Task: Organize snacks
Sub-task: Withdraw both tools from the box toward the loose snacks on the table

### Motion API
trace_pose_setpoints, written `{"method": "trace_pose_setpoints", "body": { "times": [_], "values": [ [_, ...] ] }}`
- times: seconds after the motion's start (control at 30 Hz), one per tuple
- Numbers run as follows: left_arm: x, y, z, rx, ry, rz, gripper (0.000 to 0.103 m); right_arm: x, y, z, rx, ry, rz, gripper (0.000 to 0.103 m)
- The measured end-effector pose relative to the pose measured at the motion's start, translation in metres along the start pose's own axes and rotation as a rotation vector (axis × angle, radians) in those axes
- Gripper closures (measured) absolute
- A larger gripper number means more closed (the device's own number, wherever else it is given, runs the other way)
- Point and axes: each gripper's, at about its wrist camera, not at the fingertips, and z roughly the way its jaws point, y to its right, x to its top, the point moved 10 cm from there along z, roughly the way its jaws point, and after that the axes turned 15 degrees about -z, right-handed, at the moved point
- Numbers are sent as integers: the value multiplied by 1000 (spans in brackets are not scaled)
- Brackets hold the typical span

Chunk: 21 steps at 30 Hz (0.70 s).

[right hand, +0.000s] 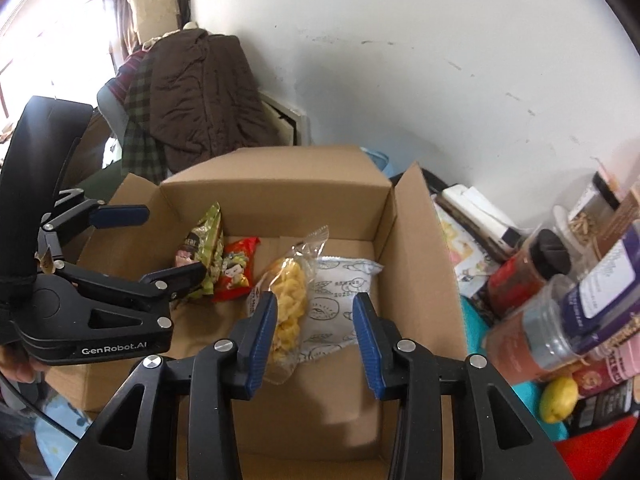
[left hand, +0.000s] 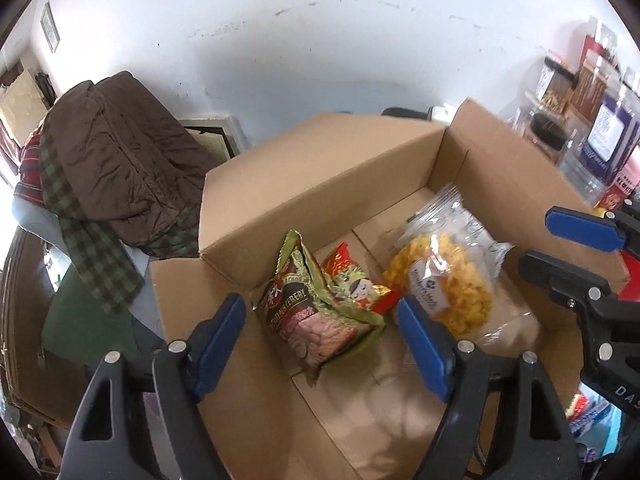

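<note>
Both my tongs hang over the open box (right hand: 276,188), and both sets of jaws stand apart with nothing clamped: the left tongs (left hand: 320,344) wide above the green bag (left hand: 316,316), the right tongs (right hand: 314,340) narrower above the clear bag (right hand: 286,304) of yellow snacks. A red packet (right hand: 236,268) lies between the two bags, and a white pack (right hand: 344,304) sits at the right wall. The drop looks done, so I would lift straight up before swinging sideways. The right flap (right hand: 420,240) stands tall near my right tongs, and jars (right hand: 536,332) crowd just beyond it. The near half of the floor is bare.
</note>
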Motion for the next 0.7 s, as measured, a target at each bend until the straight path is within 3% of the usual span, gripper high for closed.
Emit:
{"method": "trace_pose_setpoints", "body": {
  "times": [0.7],
  "values": [
    [10,10,-145,-114,245,-14,24,25,-12,-131,-111,195,-15,64]
  ]
}}
